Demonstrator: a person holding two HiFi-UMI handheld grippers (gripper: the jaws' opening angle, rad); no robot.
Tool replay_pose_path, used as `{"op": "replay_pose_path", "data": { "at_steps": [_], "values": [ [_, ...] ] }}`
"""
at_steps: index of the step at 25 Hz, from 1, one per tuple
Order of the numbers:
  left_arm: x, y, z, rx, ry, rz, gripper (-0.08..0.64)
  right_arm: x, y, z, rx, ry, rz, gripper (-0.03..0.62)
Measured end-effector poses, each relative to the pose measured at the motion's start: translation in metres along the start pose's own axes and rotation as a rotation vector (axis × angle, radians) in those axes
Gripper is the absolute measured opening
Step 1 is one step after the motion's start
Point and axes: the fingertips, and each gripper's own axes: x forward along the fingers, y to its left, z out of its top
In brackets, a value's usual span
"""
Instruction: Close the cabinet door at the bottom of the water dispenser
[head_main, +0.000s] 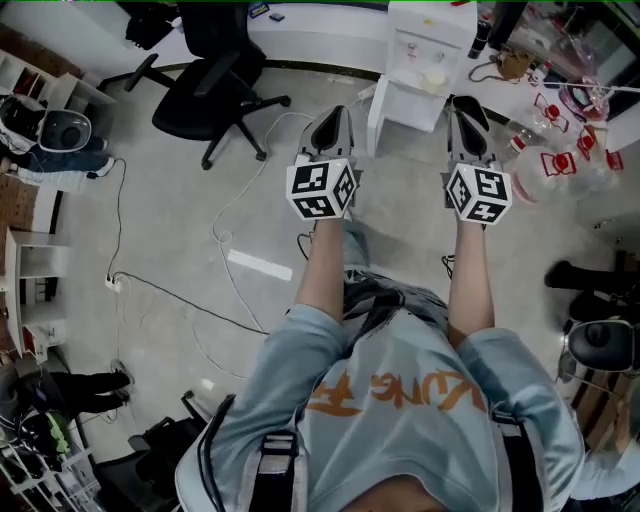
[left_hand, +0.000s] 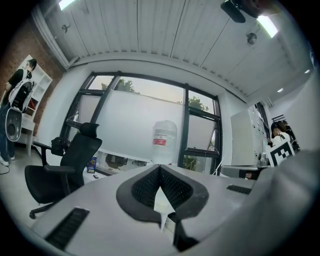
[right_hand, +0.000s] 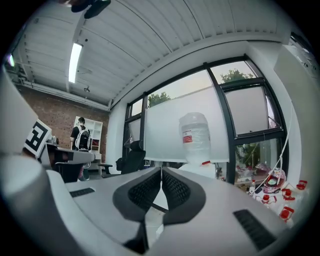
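Note:
The white water dispenser (head_main: 428, 60) stands ahead of me by the window, with its big clear bottle (left_hand: 164, 142) on top, also seen in the right gripper view (right_hand: 194, 137). Its bottom cabinet door (head_main: 377, 115) stands swung open toward the left. Both grippers point level at the dispenser and are a short way off it. My left gripper (head_main: 333, 115) is just left of the open door, its jaws shut with nothing between them (left_hand: 160, 167). My right gripper (head_main: 465, 105) is off the dispenser's right side, jaws also shut and empty (right_hand: 161, 170).
A black office chair (head_main: 215, 70) stands to the dispenser's left. White cables (head_main: 225, 250) trail over the grey floor. Several clear bottles with red caps (head_main: 560, 165) lie at the right. A fan (head_main: 62, 130) and white shelves are at the left, where a person (left_hand: 20, 95) stands.

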Motion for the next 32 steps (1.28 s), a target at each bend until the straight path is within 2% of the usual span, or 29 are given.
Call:
{"op": "replay_pose_path", "data": {
  "at_steps": [3, 10, 17, 22, 29, 32],
  "values": [
    [0.034, 0.026, -0.005, -0.002, 0.053, -0.009, 0.02, 0.042, 0.008, -0.014, 0.024, 0.038, 0.003, 0.029],
    [0.125, 0.058, -0.042, 0.033, 0.174, -0.128, 0.02, 0.126, -0.005, -0.068, 0.096, 0.141, -0.075, 0.029],
    [0.21, 0.08, -0.078, 0.077, 0.239, -0.233, 0.02, 0.197, -0.025, -0.099, 0.085, 0.2, -0.128, 0.029],
    [0.24, 0.084, -0.117, 0.075, 0.28, -0.256, 0.02, 0.219, -0.031, -0.126, 0.054, 0.236, -0.091, 0.029],
    [0.25, 0.086, -0.196, 0.081, 0.336, -0.207, 0.02, 0.236, -0.032, -0.209, 0.042, 0.31, 0.033, 0.029],
    [0.254, 0.09, -0.234, 0.074, 0.363, -0.183, 0.02, 0.244, -0.038, -0.251, 0.048, 0.351, 0.059, 0.029]
  ]
}}
